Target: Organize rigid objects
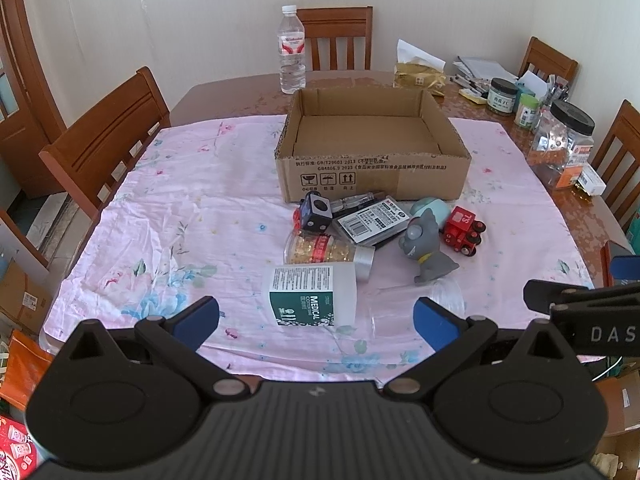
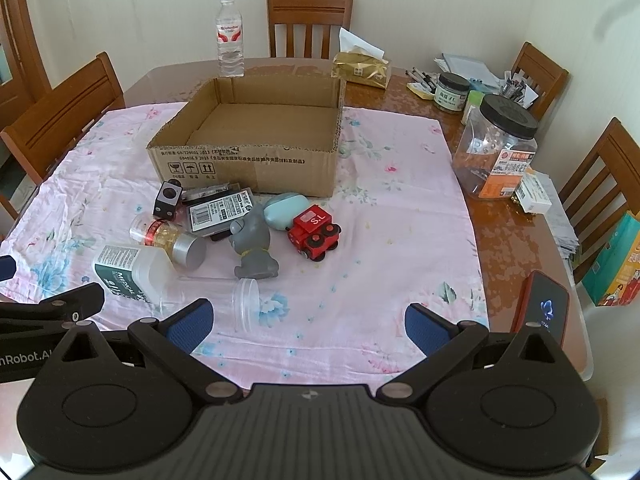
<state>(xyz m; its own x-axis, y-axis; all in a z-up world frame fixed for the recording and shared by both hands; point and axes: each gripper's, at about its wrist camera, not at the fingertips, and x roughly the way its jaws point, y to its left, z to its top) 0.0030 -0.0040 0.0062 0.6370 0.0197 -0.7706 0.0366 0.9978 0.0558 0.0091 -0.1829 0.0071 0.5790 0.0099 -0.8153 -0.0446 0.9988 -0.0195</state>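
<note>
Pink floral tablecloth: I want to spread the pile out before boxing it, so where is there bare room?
The pink floral tablecloth is bare right of the red toy truck, and left of the open cardboard box toward the wooden chair. The box floor is bare too. It is crowded just before the box, around the grey cat figurine.

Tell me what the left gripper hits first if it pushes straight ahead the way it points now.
Most likely the white medical bottle, lying on its side just beyond the open left gripper. The clear plastic cup lies slightly right of that line. Depth is uncertain in this fisheye view.
</note>
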